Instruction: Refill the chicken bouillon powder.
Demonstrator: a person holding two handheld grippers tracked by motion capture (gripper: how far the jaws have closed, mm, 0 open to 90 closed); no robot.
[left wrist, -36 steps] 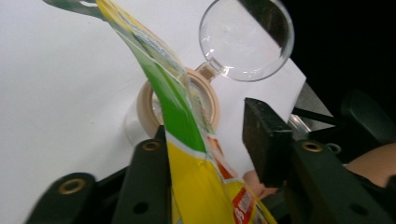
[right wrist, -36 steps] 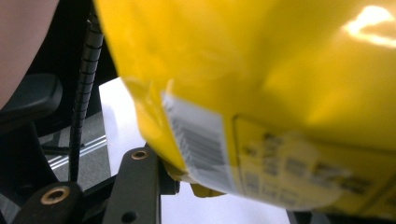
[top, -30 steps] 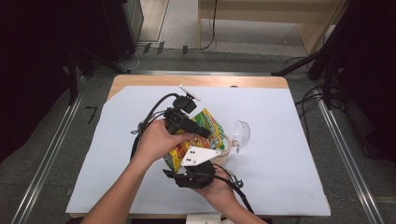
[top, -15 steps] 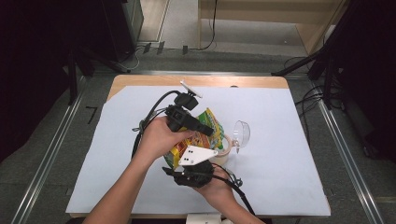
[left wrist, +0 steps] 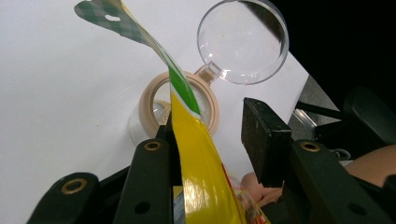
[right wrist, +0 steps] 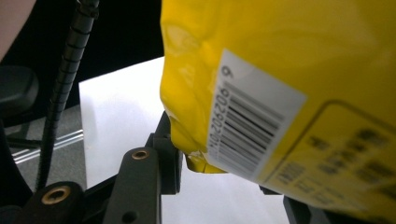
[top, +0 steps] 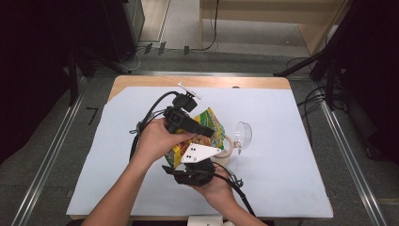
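Note:
A yellow and green snack bag [top: 211,123] is held upright over a jar with a beige rim [left wrist: 150,100]; the jar's clear lid [left wrist: 243,39] is flipped open beside it. My left gripper [left wrist: 212,135] is around the bag's top edge. Its jaws have just been opening: the bag rests against the left pad and a gap shows before the right pad. My right gripper [right wrist: 224,163] is shut on the bag's lower corner [right wrist: 196,163], beside the barcode. In the high view the left gripper [top: 204,132] comes in from the left and the right gripper [top: 188,160] is under its grey plate.
A white sheet [top: 291,179] covers the wooden table [top: 141,81]. The jar [top: 227,147] and its lid [top: 243,134] stand right of the bag. Black cables [top: 146,120] trail from both grippers. Metal rails [top: 42,165] and dark stands flank the table.

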